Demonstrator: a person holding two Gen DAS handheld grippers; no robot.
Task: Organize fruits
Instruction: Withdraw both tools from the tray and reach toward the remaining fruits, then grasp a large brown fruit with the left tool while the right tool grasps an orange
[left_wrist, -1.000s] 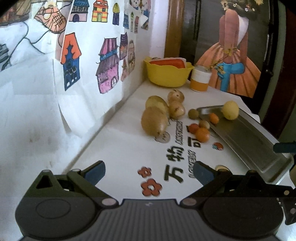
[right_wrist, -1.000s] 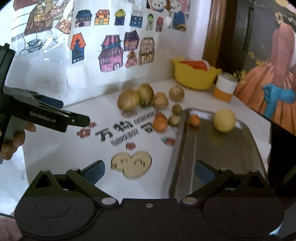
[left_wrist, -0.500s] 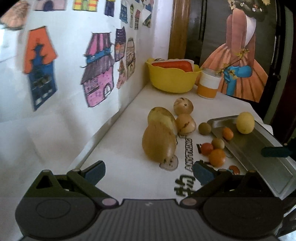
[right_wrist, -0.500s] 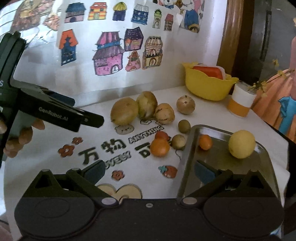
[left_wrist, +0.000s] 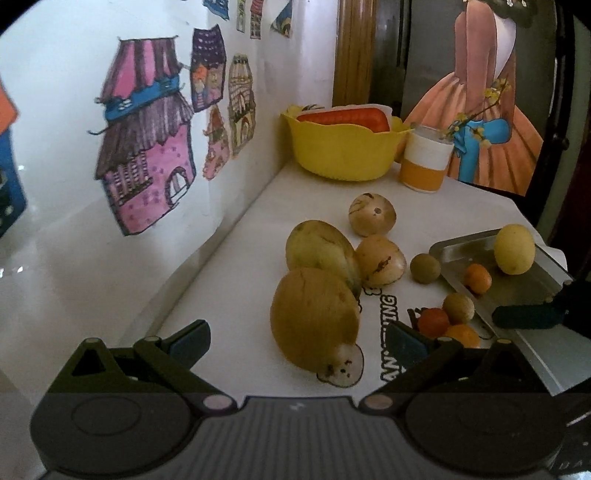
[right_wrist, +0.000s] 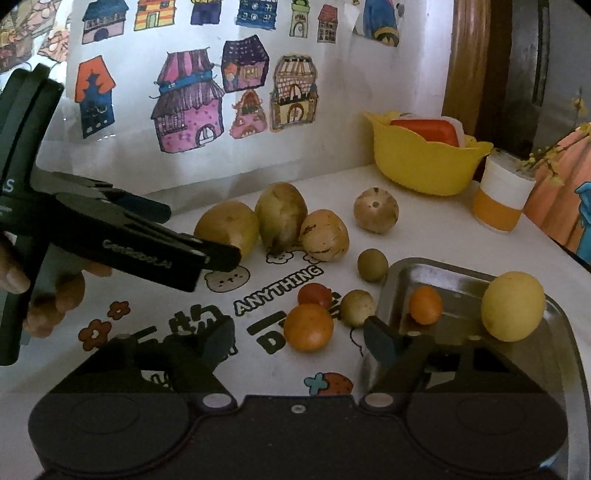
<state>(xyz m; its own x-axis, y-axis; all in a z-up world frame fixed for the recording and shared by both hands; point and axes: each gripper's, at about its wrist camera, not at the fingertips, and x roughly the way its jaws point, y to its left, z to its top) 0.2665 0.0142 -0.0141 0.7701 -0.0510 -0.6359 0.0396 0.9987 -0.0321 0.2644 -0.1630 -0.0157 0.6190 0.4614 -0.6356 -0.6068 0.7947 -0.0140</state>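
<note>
Now left hand-held gripper (left_wrist: 297, 334) wide open around big brown fruit (left_wrist: 314, 317); right hand-held gripper (right_wrist: 299, 338) open near orange (right_wrist: 308, 326) on counter (right_wrist: 424, 229).

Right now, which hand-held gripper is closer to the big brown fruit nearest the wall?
Left. The left hand-held gripper is open right at the big brown fruit, its fingers either side. The right hand-held gripper hangs farther off, open over the small orange fruit.
</note>
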